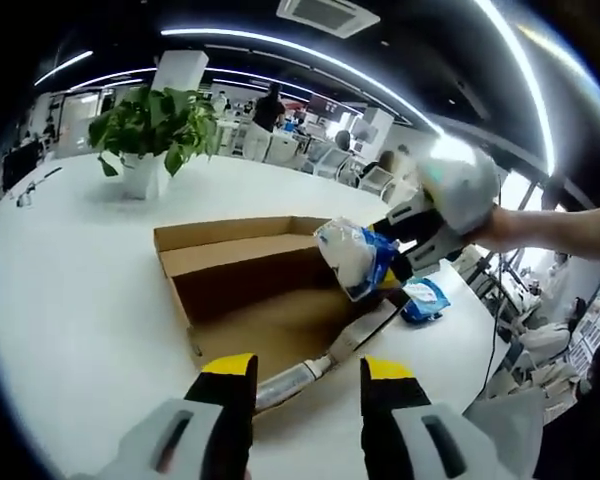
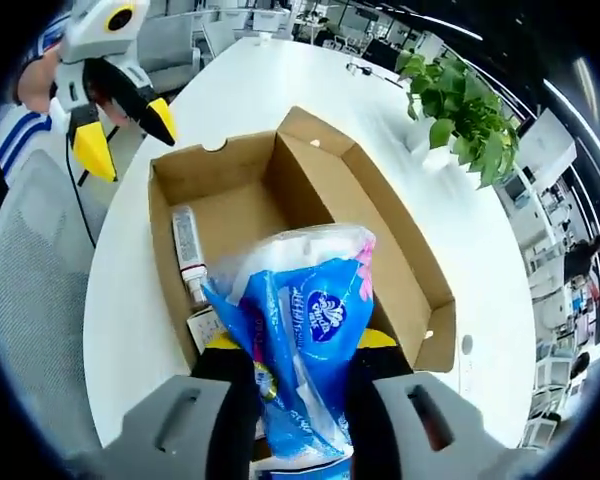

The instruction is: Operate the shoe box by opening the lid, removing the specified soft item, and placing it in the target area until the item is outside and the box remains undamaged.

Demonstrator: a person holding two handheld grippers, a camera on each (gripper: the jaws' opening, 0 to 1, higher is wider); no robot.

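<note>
Blue tissue pack (image 2: 305, 335) between right claw (image 2: 298, 352) jaws

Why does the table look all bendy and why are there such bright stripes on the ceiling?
In the left gripper view the fisheye lens curves the white table and stretches the ceiling light strips into glaring arcs; the right gripper looks washed out by window light. In the right gripper view the cardboard shoe box bows outward, and the blue tissue pack is large but sharp.

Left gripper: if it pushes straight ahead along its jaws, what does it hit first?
Likely the grey-white tube lying in the open brown cardboard shoe box, straight ahead of the open left gripper. Depth is unclear, so the box's near edge could come first.
</note>
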